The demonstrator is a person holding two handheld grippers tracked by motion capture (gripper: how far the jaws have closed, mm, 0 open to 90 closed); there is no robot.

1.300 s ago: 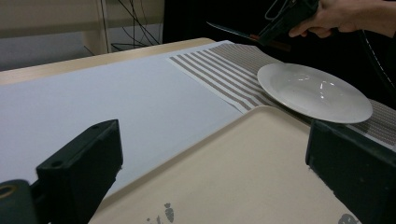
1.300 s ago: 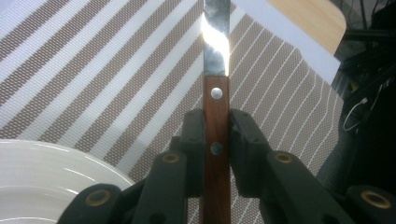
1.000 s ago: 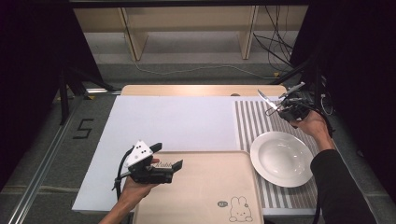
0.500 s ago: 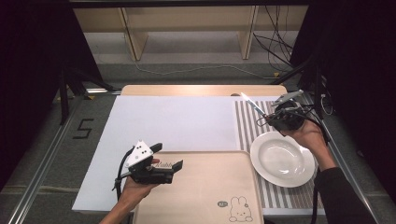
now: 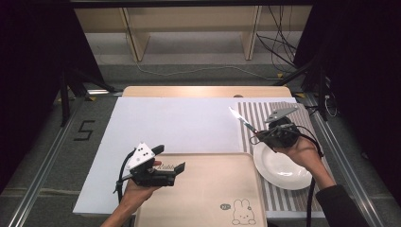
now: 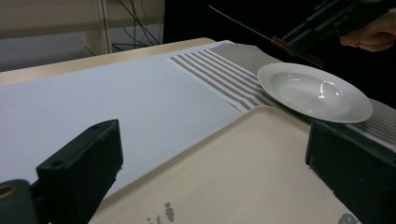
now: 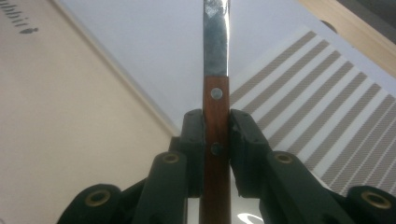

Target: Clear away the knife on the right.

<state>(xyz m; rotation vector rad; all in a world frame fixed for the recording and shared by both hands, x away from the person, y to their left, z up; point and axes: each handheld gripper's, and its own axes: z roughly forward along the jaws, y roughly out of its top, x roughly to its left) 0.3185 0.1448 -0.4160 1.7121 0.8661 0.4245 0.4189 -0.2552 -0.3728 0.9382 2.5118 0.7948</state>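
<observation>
- Knife (image 7: 215,79) sits clamped by its wooden handle in my right gripper (image 5: 270,135), above the white plate's (image 5: 283,168) far rim; handle end hidden.
- My left gripper (image 5: 171,161) hangs wide open, empty, over the beige tray (image 5: 213,189).
- Tray print beside the rabbit is too small to read; "5" (image 5: 84,130) marks the floor.

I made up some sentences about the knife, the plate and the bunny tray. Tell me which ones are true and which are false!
1. The right gripper is clamped on a knife by its wooden handle. True.
2. The plate has food on it. False: the white plate is bare.
3. The plate sits on the striped mat. True.
4. The left gripper holds a spoon. False: its jaws stand open with nothing between them, above the tray.
5. The tray has a rabbit drawn on it. True.
6. The knife lies flat on the tray. False: it is held up in the air, near the plate.
</observation>
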